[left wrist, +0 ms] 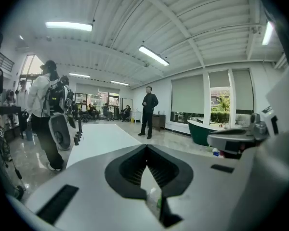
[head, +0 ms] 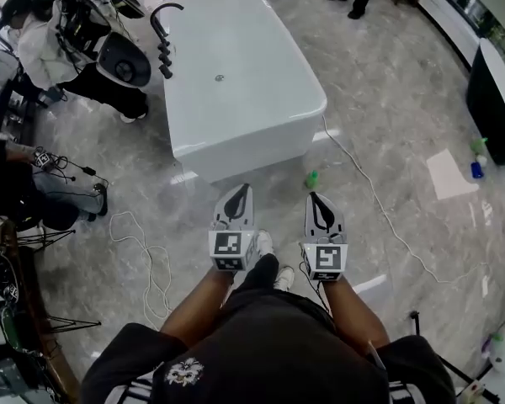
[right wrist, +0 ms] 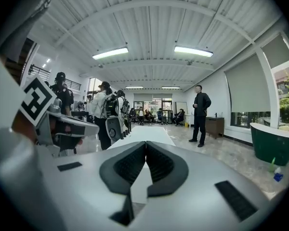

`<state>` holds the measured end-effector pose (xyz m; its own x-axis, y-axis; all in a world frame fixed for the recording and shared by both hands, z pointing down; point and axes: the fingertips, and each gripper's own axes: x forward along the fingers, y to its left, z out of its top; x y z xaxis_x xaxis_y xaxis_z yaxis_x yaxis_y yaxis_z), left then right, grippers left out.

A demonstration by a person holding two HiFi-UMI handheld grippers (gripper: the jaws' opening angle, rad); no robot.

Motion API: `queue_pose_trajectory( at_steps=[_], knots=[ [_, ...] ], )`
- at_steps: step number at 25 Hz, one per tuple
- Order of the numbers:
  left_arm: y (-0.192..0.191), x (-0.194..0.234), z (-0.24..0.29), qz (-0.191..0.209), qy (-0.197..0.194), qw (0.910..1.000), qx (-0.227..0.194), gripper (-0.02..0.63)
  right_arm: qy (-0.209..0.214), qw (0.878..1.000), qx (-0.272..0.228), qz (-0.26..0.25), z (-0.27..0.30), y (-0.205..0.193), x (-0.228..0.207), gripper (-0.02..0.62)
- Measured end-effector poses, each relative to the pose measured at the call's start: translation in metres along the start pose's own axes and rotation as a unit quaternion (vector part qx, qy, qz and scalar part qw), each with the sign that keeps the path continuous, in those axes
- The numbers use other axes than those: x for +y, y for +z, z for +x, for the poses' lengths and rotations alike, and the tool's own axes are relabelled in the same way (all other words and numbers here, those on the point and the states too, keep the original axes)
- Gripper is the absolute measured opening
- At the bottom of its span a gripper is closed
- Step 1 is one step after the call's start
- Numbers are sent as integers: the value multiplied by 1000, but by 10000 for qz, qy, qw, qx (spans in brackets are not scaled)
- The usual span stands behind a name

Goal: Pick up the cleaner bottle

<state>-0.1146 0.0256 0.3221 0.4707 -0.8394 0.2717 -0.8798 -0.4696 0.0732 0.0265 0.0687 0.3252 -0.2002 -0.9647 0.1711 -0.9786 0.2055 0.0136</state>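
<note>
A small green cleaner bottle (head: 311, 178) stands on the marble floor just off the near right corner of the white bathtub (head: 236, 74). My right gripper (head: 312, 196) hovers just short of it, a little to its near side, jaws shut and empty. To its left my left gripper (head: 244, 188) is level with it, also shut with nothing held. In the left gripper view the tips of my left gripper (left wrist: 146, 147) meet, and a sliver of green shows low through the slot behind them. In the right gripper view my right gripper (right wrist: 145, 143) is closed tip to tip.
A black faucet (head: 162, 32) rises at the tub's far left. Cables (head: 143, 255) loop on the floor at left, and a white cord (head: 379, 204) runs right. A paper sheet (head: 450, 173) and two bottles (head: 478, 162) lie far right. People stand around; a dark green tub (right wrist: 273, 143) sits beyond.
</note>
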Motion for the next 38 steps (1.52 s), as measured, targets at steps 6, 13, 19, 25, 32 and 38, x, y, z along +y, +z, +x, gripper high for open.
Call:
queue_pose_trajectory(
  at_steps=[6,13,19,25,32,38],
  knots=[
    [-19,37,65,-51,-32,10000,45,6,103,9993,148,-316,68,0,-8,15],
    [-16,58,115,-200,-85,9997,58,6,59,9991,226,-340,126,-12,-27,15],
    [-48,45,151,-254,15,9996,109,6,109,9988,402,-249,145,-49,-58,15],
    [-104,18,186,-386,194,9985,347,6,337,9980,535,-69,156,-111,-90,15],
    [-207,-6,237,-753,490,9954,330,6,417,9978,515,78,179,-226,-131,16],
    [-310,-12,291,-774,542,9955,100,6,461,9980,413,123,205,-355,-154,17]
  ],
)
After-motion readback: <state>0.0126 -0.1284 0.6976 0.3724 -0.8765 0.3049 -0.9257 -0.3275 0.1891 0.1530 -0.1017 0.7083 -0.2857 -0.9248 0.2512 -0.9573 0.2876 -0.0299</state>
